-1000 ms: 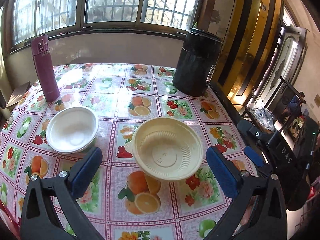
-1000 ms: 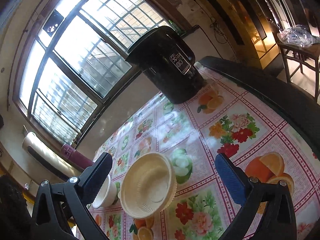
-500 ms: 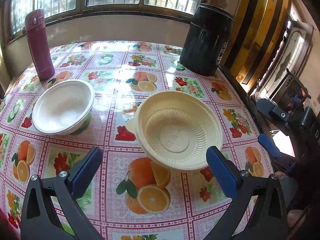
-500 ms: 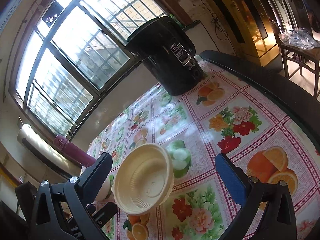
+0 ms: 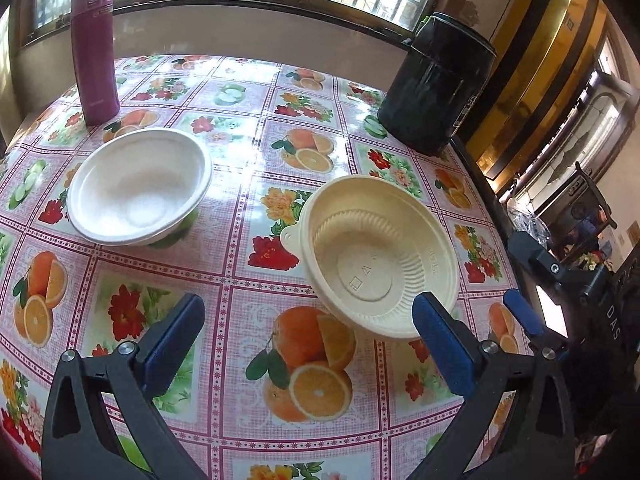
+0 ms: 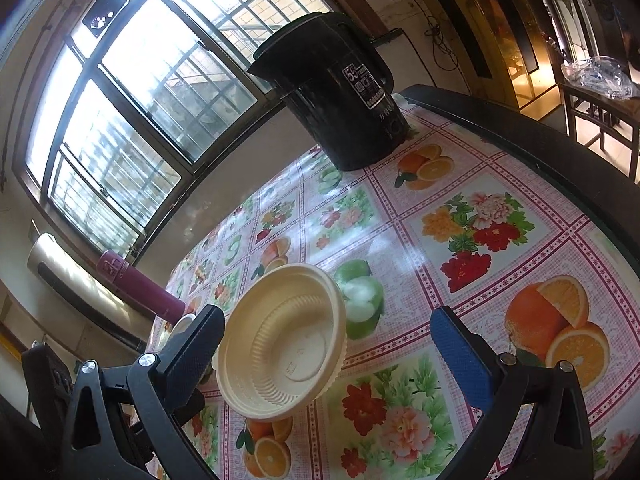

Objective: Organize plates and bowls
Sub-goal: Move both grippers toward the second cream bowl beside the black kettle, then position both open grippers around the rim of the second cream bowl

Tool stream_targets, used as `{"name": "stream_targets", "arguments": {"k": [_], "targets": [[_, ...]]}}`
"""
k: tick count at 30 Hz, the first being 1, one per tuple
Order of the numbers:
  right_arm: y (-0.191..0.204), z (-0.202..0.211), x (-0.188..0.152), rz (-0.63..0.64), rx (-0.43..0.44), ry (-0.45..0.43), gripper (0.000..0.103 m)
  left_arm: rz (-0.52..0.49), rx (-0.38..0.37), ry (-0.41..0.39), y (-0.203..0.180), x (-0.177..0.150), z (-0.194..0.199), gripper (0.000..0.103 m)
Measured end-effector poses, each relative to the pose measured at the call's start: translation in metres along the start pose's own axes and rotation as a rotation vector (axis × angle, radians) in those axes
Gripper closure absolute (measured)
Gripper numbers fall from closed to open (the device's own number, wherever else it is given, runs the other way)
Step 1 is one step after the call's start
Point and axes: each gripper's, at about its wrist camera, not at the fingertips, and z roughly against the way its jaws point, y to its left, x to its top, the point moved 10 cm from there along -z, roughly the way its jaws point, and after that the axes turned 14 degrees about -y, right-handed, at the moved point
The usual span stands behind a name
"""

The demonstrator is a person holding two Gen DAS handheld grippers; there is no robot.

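Observation:
A cream plastic bowl (image 5: 380,256) sits upright on the fruit-patterned tablecloth, right of centre in the left wrist view; it also shows in the right wrist view (image 6: 284,340). A white bowl (image 5: 140,190) sits to its left; only a sliver of it (image 6: 185,322) shows in the right wrist view. My left gripper (image 5: 308,344) is open and empty, its right finger close to the cream bowl's near rim. My right gripper (image 6: 326,356) is open and empty, with the cream bowl between its fingers in the view. The right gripper also shows at the table's right edge (image 5: 524,316).
A black electric kettle (image 5: 436,84) stands at the far right of the table (image 5: 240,92); it also shows in the right wrist view (image 6: 336,96). A maroon flask (image 5: 94,48) stands at the far left. The table's dark edge (image 6: 520,136) runs along the right.
My left gripper has moved forward and left over the table, so both bowls look larger and nearer. My right gripper has come closer to the cream bowl. Both stay open.

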Motion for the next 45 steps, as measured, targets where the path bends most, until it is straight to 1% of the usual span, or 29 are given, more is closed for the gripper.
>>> {"name": "stream_targets", "arguments": {"k": [4,11,16,20,22,24,28,33,37,39,42,45], "targets": [[-0.002,0.001,0.002,-0.015,0.005,-0.003,0.0,0.007,-0.009,0.024,0.001,-0.005,-0.008,0.0],[-0.002,0.001,0.001,-0.034,0.022,0.005,0.0,0.002,0.046,0.014,0.017,-0.003,-0.015,0.0],[0.001,-0.002,-0.003,-0.052,0.047,0.022,0.0,0.012,0.047,0.024,0.021,-0.005,-0.018,0.0],[0.002,-0.005,-0.007,-0.087,0.079,0.046,0.0,0.023,-0.002,0.017,0.016,-0.004,-0.018,0.0],[0.003,-0.006,-0.01,-0.101,0.089,0.055,0.0,0.014,-0.009,0.017,0.014,-0.004,-0.019,0.0],[0.004,-0.007,-0.011,-0.111,0.1,0.061,0.0,0.035,-0.043,0.054,0.011,-0.008,-0.023,0.0],[0.009,-0.012,-0.016,-0.118,0.123,0.077,0.0,0.09,-0.079,0.11,0.011,-0.017,-0.03,0.0],[0.013,-0.018,-0.02,-0.16,0.161,0.104,0.0,0.153,-0.081,0.139,0.015,-0.02,-0.035,0.0],[0.008,-0.023,-0.022,-0.193,0.161,0.113,0.001,0.213,-0.08,0.131,0.02,-0.011,-0.036,0.0],[0.006,-0.024,-0.023,-0.202,0.162,0.118,0.003,0.215,-0.064,0.132,0.021,-0.006,-0.038,0.0],[0.004,-0.026,-0.025,-0.204,0.16,0.128,0.004,0.186,-0.041,0.126,0.017,0.002,-0.041,0.0],[0.004,-0.028,-0.028,-0.218,0.168,0.151,0.004,0.173,-0.04,0.16,0.011,0.004,-0.046,0.0]]}}
